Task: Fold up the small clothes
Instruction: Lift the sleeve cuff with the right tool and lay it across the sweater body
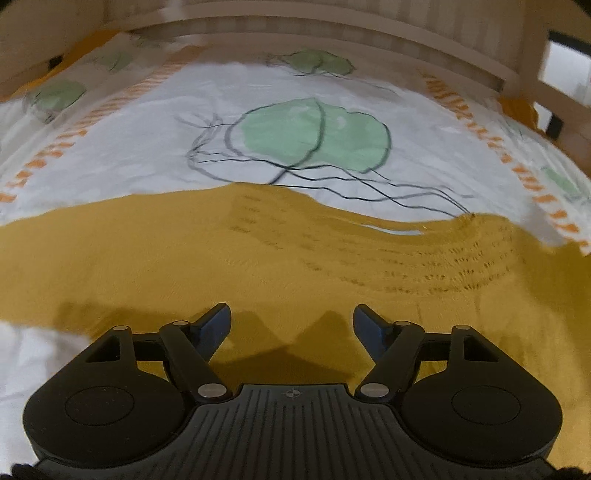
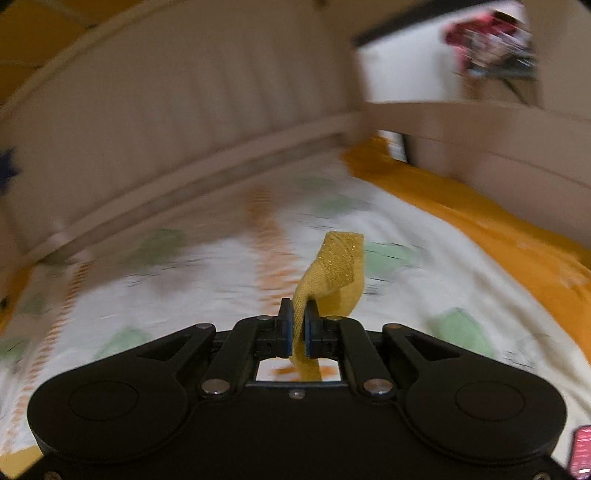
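The left gripper (image 1: 291, 325) sits at the bottom centre of its frame, angled downward, its two black fingers (image 1: 216, 323) spread wide with nothing between them. The right gripper (image 2: 298, 325), at lower centre of its frame, has its blue pads (image 2: 286, 332) pinched together on a strip of yellow cloth (image 2: 338, 269).

Mustard knitted garment (image 1: 221, 258) lies spread across the white leaf-printed bedsheet (image 1: 147, 147), directly ahead of the left gripper (image 1: 291, 325). Behind the sheet runs the pale wooden slatted headboard (image 1: 332, 22). A strip of the garment (image 2: 338, 273) sits between the right gripper (image 2: 299, 325) pads, above the sheet.
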Demonstrator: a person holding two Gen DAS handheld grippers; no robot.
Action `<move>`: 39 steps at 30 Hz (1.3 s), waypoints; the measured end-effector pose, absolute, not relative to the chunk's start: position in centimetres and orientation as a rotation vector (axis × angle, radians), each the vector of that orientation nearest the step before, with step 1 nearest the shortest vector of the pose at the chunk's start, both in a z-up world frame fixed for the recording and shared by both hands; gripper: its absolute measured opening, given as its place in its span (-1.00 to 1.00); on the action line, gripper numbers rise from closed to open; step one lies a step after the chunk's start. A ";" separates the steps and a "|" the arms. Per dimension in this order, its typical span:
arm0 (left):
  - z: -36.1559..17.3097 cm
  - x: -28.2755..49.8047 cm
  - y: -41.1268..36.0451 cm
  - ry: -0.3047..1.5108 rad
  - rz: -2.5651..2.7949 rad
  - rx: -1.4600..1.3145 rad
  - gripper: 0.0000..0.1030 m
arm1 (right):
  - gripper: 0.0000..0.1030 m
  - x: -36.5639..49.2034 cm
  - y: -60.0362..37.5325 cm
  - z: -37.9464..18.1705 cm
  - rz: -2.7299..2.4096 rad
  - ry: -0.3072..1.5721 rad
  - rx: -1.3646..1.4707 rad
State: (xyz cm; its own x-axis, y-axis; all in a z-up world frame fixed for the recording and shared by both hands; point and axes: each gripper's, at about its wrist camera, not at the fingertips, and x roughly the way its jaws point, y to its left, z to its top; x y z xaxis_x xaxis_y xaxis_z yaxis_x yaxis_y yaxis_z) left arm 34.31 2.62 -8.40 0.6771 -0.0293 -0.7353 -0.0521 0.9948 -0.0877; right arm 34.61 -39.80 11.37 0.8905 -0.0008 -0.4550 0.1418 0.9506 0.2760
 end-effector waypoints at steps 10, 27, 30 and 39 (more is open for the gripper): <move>-6.4 30.6 11.2 0.821 0.088 -0.180 0.40 | -0.76 35.5 -21.7 10.5 0.232 0.503 0.246; -5.9 28.2 16.9 0.831 0.097 -0.273 0.40 | -0.55 34.5 -5.8 -4.7 0.423 0.673 0.158; -6.0 28.4 17.0 0.835 0.080 -0.296 0.40 | -0.22 33.3 -6.0 -5.4 0.495 0.636 0.167; -6.0 30.1 14.6 0.844 0.029 -0.293 0.40 | -0.02 29.9 -13.1 -5.7 0.375 0.648 0.209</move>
State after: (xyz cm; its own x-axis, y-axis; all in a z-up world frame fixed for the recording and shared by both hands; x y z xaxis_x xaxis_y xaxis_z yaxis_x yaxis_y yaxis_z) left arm 30.05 14.57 -5.96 0.6666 -0.0907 -0.7399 -0.1408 0.9594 -0.2444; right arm 29.94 -13.13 -5.69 0.7335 0.4022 -0.5479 -0.2736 0.9127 0.3036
